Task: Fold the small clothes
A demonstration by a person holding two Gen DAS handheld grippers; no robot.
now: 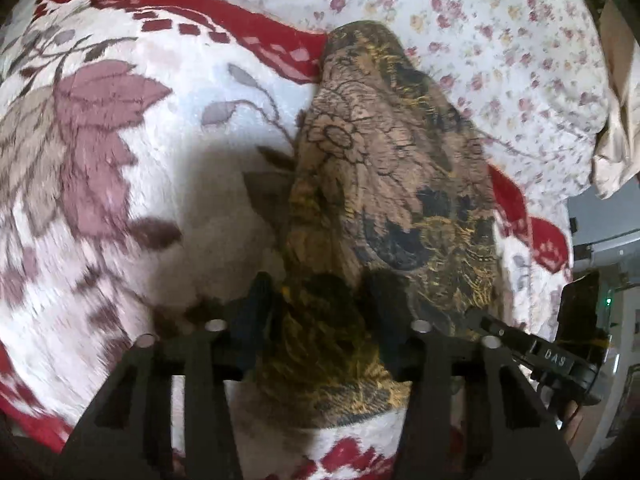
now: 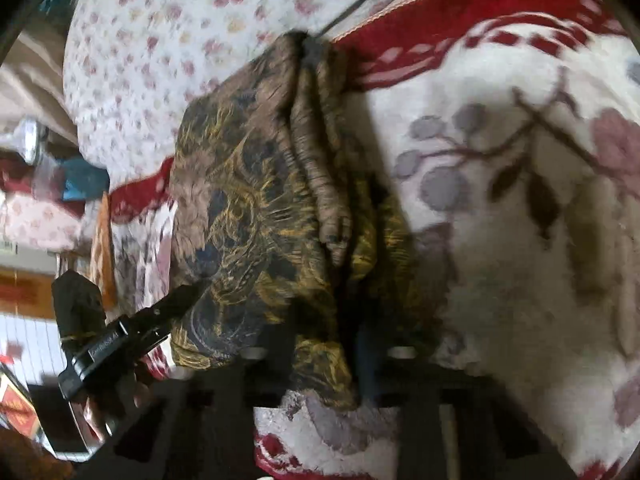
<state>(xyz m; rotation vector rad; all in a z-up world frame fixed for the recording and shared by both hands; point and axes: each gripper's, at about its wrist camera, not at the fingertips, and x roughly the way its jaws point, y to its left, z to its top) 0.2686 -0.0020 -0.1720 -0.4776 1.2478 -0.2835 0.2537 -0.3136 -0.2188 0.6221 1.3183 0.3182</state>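
A brown garment with black and yellow flower print (image 1: 384, 168) lies stretched over a white and red floral blanket (image 1: 132, 152). My left gripper (image 1: 320, 304) is shut on the garment's near end, cloth bunched between its fingers. The right gripper shows at the lower right of the left wrist view (image 1: 560, 352). In the right wrist view the garment (image 2: 248, 200) has a gathered waistband (image 2: 320, 140). My right gripper (image 2: 320, 360) is shut on the garment's near edge, its fingers largely hidden by cloth. The left gripper (image 2: 180, 304) reaches into the garment from the lower left.
A white sheet with small pink roses (image 1: 500, 40) lies beyond the blanket. Beige cloth (image 1: 616, 132) sits at the right edge. In the right wrist view, clutter and a blue item (image 2: 84, 184) lie at the left, off the bed edge.
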